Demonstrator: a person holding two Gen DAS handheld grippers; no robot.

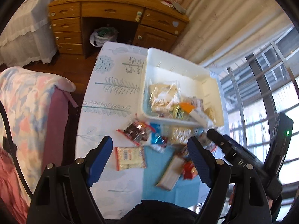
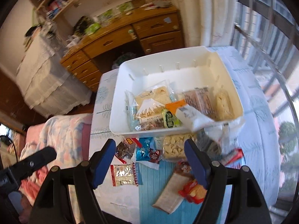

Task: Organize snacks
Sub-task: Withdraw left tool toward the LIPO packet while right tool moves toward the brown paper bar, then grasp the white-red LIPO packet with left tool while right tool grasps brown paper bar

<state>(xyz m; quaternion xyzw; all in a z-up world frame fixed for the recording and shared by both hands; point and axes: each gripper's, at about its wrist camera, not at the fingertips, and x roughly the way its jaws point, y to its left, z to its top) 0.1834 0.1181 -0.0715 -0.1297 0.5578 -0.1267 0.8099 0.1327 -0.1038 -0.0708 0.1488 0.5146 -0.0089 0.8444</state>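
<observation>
A white plastic bin (image 1: 214,93) (image 2: 119,112) stands on the table and holds several snack packets. A white packet with an orange end (image 2: 192,116) (image 1: 198,114) lies tilted across the bin's near rim. Loose snacks lie in front of the bin: a red-edged white packet (image 1: 129,157) (image 2: 124,174), a dark packet (image 1: 135,130) (image 2: 124,148), a blue foil packet (image 2: 144,151), a tan bar (image 1: 171,172) (image 2: 171,192) and a red packet (image 2: 195,191). My left gripper (image 1: 150,158) is open and empty above them. My right gripper (image 2: 149,158) is open and empty too.
The table has a white leaf-print cloth (image 1: 112,85) and a blue mat (image 2: 155,186). A wooden desk with drawers (image 1: 115,15) stands beyond it. A chair with a pink and blue blanket (image 1: 28,102) is at the left. Window bars (image 1: 261,93) are at the right.
</observation>
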